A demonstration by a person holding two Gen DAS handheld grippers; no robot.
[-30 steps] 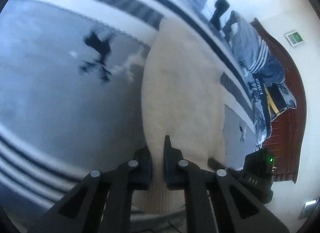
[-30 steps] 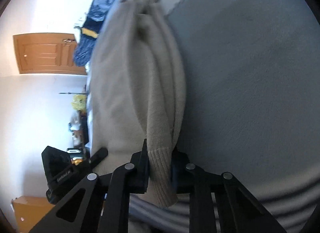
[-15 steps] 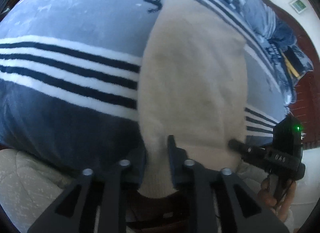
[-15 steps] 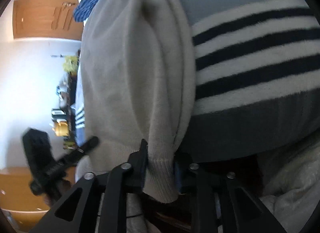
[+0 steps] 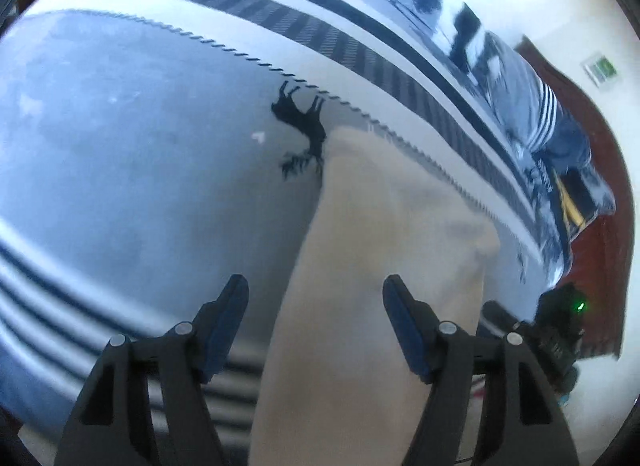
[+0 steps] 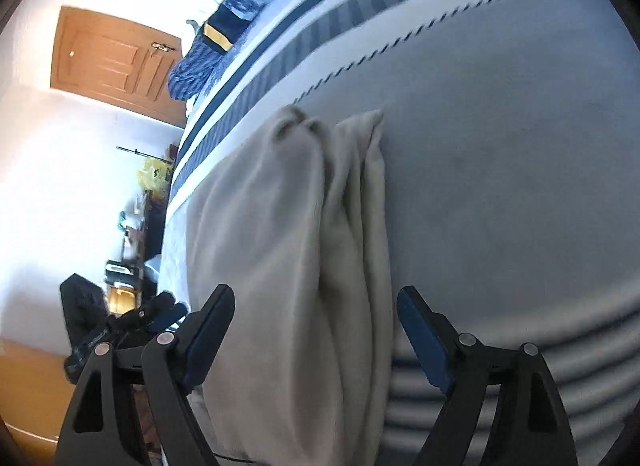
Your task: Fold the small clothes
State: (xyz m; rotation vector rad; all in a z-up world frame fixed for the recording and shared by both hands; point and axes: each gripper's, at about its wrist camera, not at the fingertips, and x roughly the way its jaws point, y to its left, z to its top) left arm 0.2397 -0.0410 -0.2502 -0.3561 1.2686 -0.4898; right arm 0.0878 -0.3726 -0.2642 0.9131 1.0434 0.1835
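Observation:
A beige knit garment lies lengthwise on a grey-blue blanket with dark and white stripes. My left gripper is open, its jaws spread over the garment's near left edge, holding nothing. In the right wrist view the same garment shows bunched folds along its right side. My right gripper is open, jaws spread over the garment's near right part, empty. The right gripper also shows at the lower right of the left wrist view, and the left gripper at the lower left of the right wrist view.
A dark animal print marks the blanket by the garment's far left corner. Blue patterned bedding is piled at the far end by a reddish-brown headboard. A wooden door and cluttered furniture stand left in the right wrist view.
Both grippers were shut on the garment's near edge, pulled it back toward the blanket's edge, then moved forward. Now both have opened and let go; the garment lies on the blanket.

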